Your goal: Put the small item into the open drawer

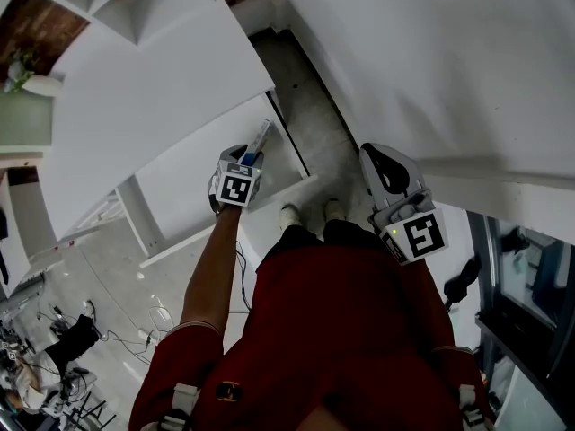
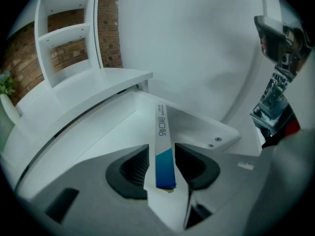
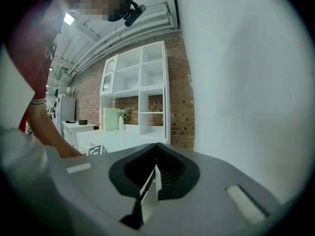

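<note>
The step in hand looks like the release. The left tongs are over the open drawer, which stands pulled out from under the white counter. Their jaws are apart, with the slim white box with a blue end standing between the pads rather than pinched, its far end pointing down into the drawer. To finish well, I would let the box settle fully onto the drawer's floor, clear of the drawer's rim. The tongs should then draw straight back along the box's length, so neither pad catches it and drags it out. The right tongs, jaws together and empty, hang well away from the drawer and should stay there.
</note>
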Demonstrator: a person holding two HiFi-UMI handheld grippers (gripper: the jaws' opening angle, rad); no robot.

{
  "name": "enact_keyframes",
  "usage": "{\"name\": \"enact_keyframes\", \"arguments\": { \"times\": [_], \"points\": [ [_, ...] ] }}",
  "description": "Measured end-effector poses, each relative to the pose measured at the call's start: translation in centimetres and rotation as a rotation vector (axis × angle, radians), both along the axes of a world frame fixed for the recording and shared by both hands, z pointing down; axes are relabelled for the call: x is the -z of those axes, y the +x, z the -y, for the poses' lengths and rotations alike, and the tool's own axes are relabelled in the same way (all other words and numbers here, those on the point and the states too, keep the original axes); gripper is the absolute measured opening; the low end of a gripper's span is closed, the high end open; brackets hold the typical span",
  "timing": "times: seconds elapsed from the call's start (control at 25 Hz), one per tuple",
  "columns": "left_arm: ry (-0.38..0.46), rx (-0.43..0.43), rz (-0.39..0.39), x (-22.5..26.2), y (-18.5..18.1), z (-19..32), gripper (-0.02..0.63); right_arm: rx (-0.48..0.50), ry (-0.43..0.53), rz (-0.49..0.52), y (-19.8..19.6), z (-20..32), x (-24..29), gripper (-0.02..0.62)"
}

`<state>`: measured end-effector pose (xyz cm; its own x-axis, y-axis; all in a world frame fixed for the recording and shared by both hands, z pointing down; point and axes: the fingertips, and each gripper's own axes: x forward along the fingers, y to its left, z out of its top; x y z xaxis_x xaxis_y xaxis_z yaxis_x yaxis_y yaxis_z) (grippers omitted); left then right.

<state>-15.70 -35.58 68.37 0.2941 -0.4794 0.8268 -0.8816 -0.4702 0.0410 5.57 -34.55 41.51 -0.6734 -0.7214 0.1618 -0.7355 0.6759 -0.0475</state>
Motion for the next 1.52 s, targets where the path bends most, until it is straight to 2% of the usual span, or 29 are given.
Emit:
{"name": "enact_keyframes", "arguments": {
  "times": [0.08,0.2,0.4,0.72,0.96,1.32,1.52],
  "points": [
    [0.007,-0.006,-0.002,0.3,0.1,-0.1,0.191,0.018,0.011,0.028,-0.5,0.1,0.3,0.012],
    [0.06,-0.021,-0.006,0.9,0.2,0.2,0.209,0.04,0.001,0.033,-1.0,-0.1,0.2,0.012],
    [0.162,0.002,-0.022,5.8,0.9,0.5,0.212,0.084,0.017,0.065,-1.9,-0.3,0.7,0.012],
    [0.476,0.033,-0.203,17.7,4.1,-0.1,0.148,0.149,0.02,0.085,-2.8,-1.2,1.3,0.012],
    [0.648,0.06,-0.323,25.2,5.8,-2.0,0.087,0.223,0.044,0.142,-4.0,-2.5,3.0,0.012],
    [0.798,0.098,-0.386,31.0,7.6,-5.1,0.008,0.316,0.048,0.195,-5.2,-5.2,4.2,0.012],
    [0.836,0.107,-0.414,32.5,8.0,-6.4,0.006,0.341,0.049,0.219,-5.4,-6.0,4.8,0.011]
  ]
}}
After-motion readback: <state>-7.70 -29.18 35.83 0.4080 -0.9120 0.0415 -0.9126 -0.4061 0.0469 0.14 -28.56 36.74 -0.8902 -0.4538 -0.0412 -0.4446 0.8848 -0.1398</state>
